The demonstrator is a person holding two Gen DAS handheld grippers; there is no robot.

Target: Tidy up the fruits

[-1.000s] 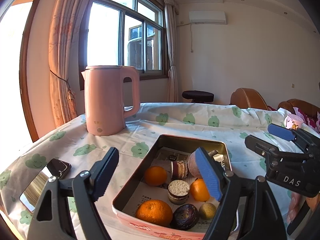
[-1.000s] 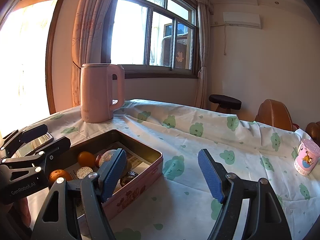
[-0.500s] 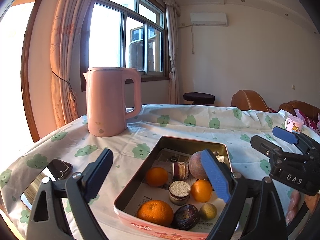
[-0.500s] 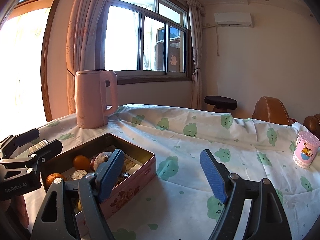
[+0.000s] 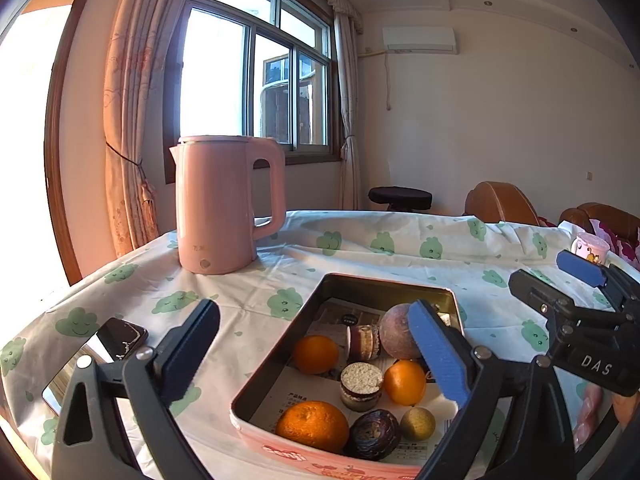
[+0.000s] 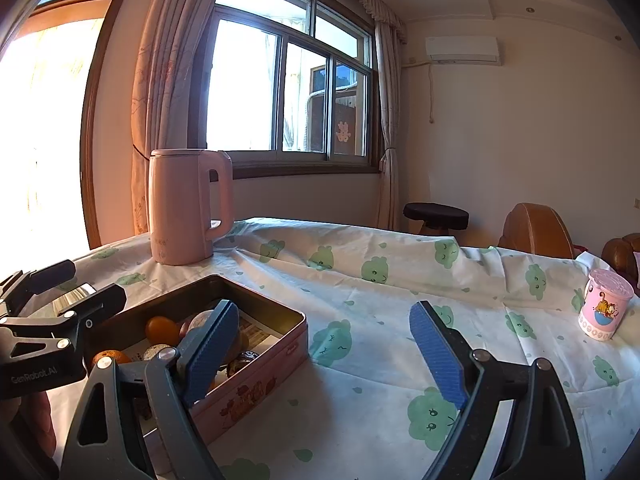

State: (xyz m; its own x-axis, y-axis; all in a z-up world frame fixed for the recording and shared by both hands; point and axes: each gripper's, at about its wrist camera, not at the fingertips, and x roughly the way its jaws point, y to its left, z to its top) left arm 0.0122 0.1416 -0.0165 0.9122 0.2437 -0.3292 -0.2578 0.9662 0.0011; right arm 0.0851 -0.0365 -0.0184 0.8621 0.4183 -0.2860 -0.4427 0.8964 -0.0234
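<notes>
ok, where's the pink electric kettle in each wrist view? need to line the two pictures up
Left wrist: the pink electric kettle stands left of centre on the tablecloth, beyond the far left corner of the pink rectangular tin.
Right wrist: the kettle stands at left, beyond the tin, in front of the curtain.
Shared landmark: the black round stool, right of the kettle in both.
</notes>
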